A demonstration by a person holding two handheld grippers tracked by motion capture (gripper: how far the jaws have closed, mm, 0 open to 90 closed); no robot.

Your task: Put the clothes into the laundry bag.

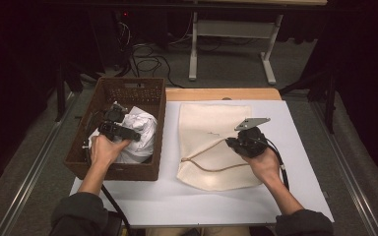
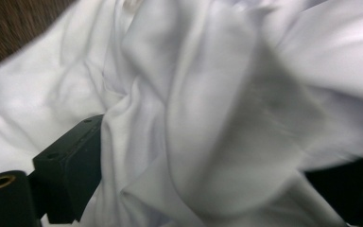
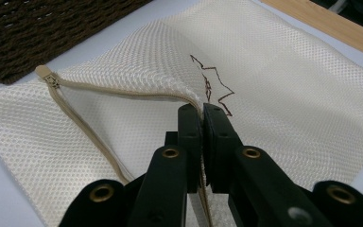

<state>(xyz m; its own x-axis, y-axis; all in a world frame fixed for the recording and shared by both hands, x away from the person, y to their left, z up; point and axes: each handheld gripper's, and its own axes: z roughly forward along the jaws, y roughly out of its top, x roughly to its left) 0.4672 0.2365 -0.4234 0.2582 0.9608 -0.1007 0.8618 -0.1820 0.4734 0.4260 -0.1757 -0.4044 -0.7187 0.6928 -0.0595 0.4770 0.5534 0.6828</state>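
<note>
Cloth (image 2: pixel 179 118) between left jaws, bag edge (image 3: pixel 189 97) in right jaws

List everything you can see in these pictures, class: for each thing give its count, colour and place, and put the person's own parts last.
Mesh laundry bag: one, cream, lying flat on the table right of the basket, its zip open and the upper edge lifted.
White garment: one, white, crumpled inside the basket.
Basket: one, dark brown wicker, at the table's left side.
Table: one, white top with a wooden strip at the far edge.
Frame: one, pale grey metal, on the floor beyond the table.
Cables: several, dark, on the floor behind the basket.
Left tongs: black, open around folds of the garment.
Right tongs: black, shut on the bag's zip edge.
Hands: two, gripping the tongs; dark sleeves.
</note>
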